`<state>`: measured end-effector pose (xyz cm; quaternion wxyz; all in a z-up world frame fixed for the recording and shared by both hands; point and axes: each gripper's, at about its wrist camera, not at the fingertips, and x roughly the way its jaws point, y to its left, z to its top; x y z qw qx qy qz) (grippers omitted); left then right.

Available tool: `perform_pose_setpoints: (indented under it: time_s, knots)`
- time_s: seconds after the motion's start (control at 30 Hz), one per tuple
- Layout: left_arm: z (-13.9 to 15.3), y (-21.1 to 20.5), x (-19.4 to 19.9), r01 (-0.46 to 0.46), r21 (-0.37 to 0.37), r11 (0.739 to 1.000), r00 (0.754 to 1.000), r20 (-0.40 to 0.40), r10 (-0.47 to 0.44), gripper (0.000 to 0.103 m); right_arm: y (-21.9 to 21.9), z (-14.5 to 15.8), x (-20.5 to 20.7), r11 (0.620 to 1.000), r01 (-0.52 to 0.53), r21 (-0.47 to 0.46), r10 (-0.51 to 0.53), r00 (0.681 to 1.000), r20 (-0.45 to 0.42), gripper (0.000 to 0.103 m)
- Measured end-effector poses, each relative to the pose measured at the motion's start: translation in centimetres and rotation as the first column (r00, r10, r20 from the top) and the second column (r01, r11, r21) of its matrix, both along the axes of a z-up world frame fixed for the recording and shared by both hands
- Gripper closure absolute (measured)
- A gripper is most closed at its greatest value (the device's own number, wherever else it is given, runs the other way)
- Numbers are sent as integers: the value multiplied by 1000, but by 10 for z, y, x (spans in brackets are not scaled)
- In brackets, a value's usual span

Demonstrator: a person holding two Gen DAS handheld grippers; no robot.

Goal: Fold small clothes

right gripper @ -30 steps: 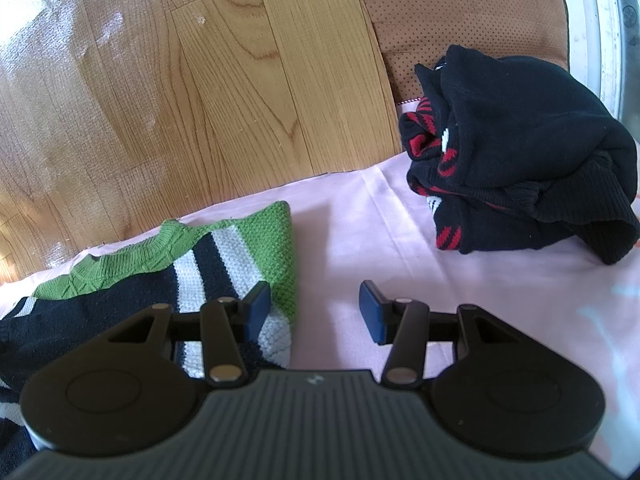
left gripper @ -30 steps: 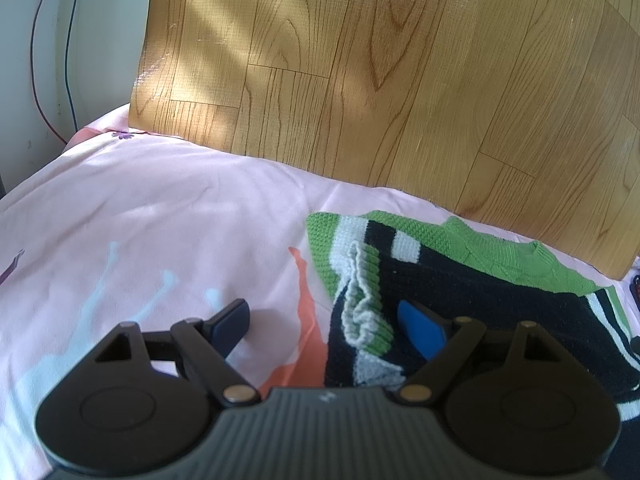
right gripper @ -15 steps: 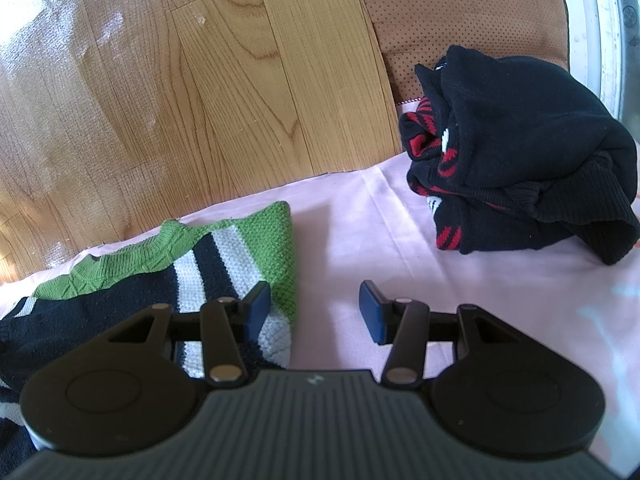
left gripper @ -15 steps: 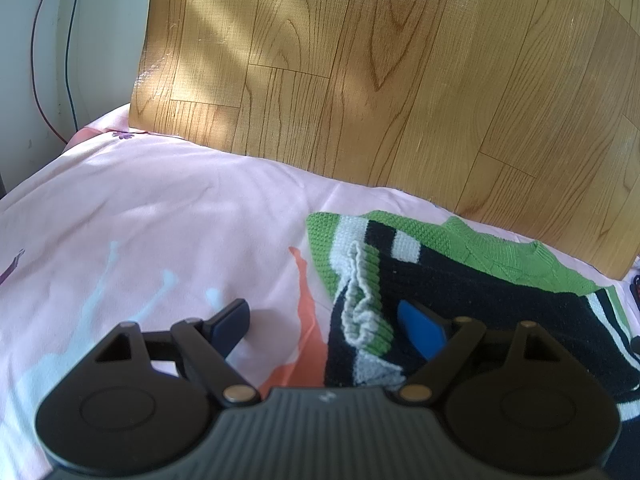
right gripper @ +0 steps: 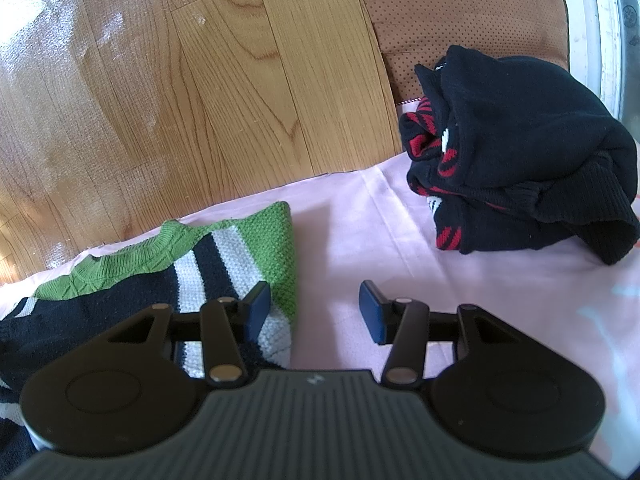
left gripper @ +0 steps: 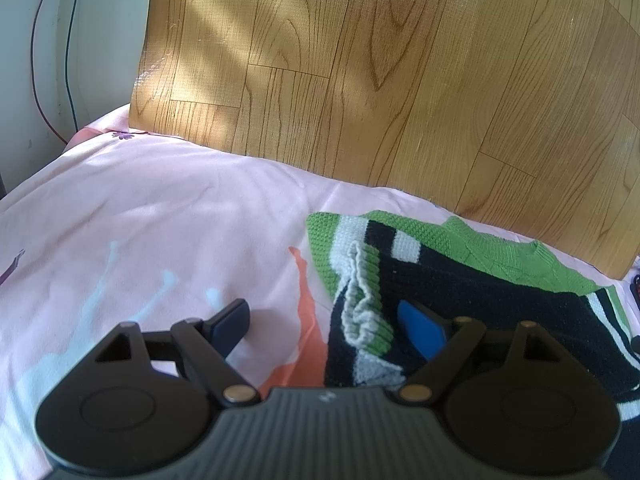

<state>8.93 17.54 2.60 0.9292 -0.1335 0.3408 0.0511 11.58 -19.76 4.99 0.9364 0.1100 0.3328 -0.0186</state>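
A small knit sweater [left gripper: 460, 276] in green, white and navy lies flat on the pink sheet [left gripper: 160, 216], sleeves folded in. My left gripper [left gripper: 326, 326] is open over its left edge; a rumpled sleeve cuff [left gripper: 362, 312] lies between the fingers. In the right wrist view the sweater [right gripper: 224, 264] shows its right edge. My right gripper [right gripper: 312, 312] is open, straddling that edge, with the left finger over the knit and the right finger over bare sheet.
A dark navy and red garment [right gripper: 516, 176] is bundled at the back right on the sheet. A wood-pattern board [left gripper: 380, 80] stands along the back. A brown cushion [right gripper: 460, 12] sits behind the bundle. Wires [left gripper: 52, 60] hang at far left.
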Motion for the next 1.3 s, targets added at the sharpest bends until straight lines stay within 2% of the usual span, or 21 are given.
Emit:
perform_pose_setpoints:
  time_s: [0.6, 1.0, 1.3]
  knots:
    - [0, 0, 0, -1, 1, 1000, 1000, 0, 1, 19, 0, 0, 0, 1000, 2, -1, -2, 1000, -2, 51]
    - [0, 0, 0, -1, 1, 1000, 1000, 0, 1, 19, 9, -1, 4, 998, 17, -61, -18, 1000, -18, 51]
    - [0, 0, 0, -2, 3, 1000, 1000, -1, 2, 18, 6, 0, 3, 999, 21, -35, -21, 1000, -15, 49]
